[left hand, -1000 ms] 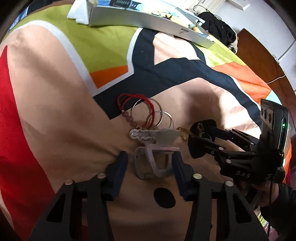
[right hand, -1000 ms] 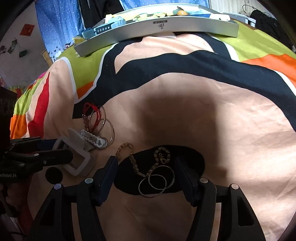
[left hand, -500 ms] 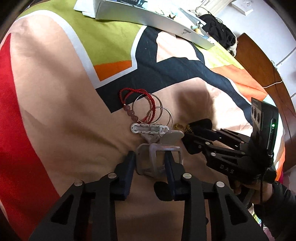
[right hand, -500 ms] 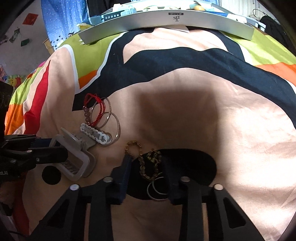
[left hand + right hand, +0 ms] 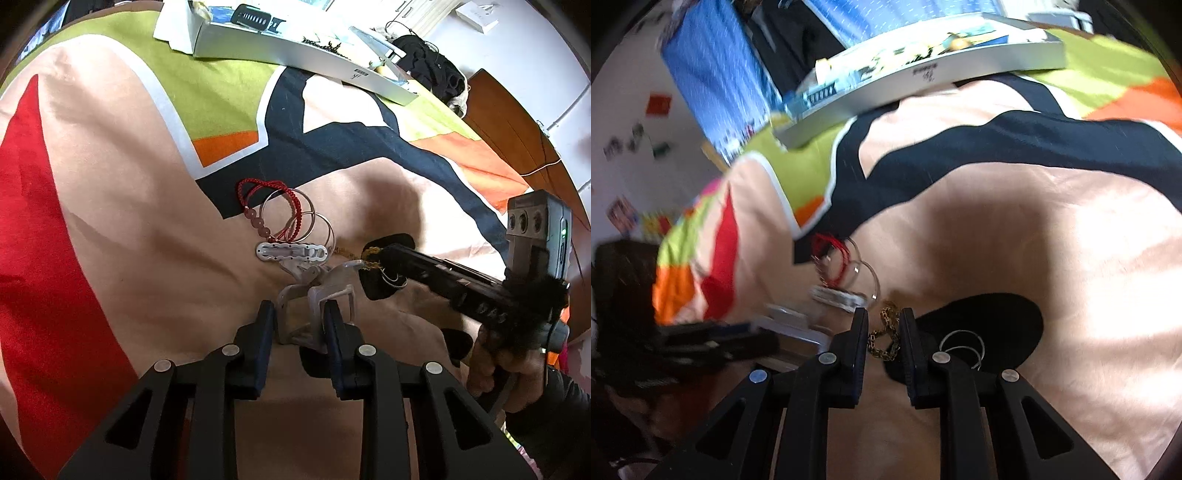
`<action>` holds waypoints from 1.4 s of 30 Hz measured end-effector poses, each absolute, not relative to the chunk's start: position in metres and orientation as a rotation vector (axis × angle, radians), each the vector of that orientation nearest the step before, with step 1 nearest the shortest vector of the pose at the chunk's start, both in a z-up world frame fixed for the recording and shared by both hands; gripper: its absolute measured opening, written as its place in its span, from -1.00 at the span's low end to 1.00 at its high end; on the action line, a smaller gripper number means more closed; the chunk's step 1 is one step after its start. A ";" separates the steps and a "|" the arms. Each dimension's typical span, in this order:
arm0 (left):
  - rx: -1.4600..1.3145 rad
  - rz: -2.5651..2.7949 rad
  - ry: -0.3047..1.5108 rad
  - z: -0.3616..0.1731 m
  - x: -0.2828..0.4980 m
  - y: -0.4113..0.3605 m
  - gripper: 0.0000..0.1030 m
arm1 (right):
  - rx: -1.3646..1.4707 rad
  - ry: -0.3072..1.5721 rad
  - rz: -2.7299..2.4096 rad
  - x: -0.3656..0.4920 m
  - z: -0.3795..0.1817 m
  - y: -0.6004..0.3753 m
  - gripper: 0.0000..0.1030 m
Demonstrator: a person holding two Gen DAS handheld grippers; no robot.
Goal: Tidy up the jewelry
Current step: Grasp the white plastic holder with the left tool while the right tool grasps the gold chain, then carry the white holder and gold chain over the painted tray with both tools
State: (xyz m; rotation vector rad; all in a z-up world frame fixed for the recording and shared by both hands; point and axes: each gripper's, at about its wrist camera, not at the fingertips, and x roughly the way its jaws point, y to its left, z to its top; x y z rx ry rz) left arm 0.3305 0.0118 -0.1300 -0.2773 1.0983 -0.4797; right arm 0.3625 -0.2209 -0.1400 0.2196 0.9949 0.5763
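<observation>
On the colourful bedspread (image 5: 110, 221), my left gripper (image 5: 299, 325) is shut on a translucent white hair claw clip (image 5: 317, 299). Just beyond it lie a white barrette (image 5: 291, 253), a red cord bracelet with pink beads (image 5: 258, 199) and thin silver bangles (image 5: 314, 225). My right gripper (image 5: 884, 332) is shut on a gold chain (image 5: 886, 334), which bunches between its fingers. In the left wrist view the right gripper (image 5: 373, 258) sits right of the claw clip with the gold chain (image 5: 371, 254) at its tips. Two silver hoops (image 5: 960, 343) rest on a black patch beside its right finger.
A flat silver box (image 5: 295, 51) holding small items lies at the far edge of the bed, also in the right wrist view as the silver box (image 5: 923, 77). Dark clothing (image 5: 432, 70) and a wooden board (image 5: 517, 122) are at the far right. A hand (image 5: 495, 365) holds the right gripper.
Both grippers went from open to shut: the left closed on the claw clip, the right on the gold chain. The right wrist view has swung and is blurred.
</observation>
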 end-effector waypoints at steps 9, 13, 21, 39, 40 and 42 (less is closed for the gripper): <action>-0.280 -0.484 1.070 -0.118 0.319 0.009 -0.56 | 0.335 0.978 0.580 0.366 -0.130 -0.240 -0.68; -0.285 -0.478 1.056 -0.113 0.317 0.011 -0.56 | 0.323 0.958 0.590 0.363 -0.120 -0.239 -0.68; -0.292 -0.464 1.002 -0.093 0.325 0.019 -0.56 | 0.218 0.897 0.604 0.368 -0.093 -0.222 -0.68; -0.283 -0.409 0.781 -0.009 0.408 0.038 -0.56 | 0.093 0.729 0.626 0.434 -0.003 -0.194 -0.68; -0.285 -0.400 0.762 -0.003 0.415 0.041 -0.56 | 0.088 0.714 0.626 0.441 0.003 -0.191 -0.68; -0.283 -0.367 0.722 0.009 0.432 0.046 -0.56 | 0.081 0.684 0.627 0.459 0.016 -0.183 -0.68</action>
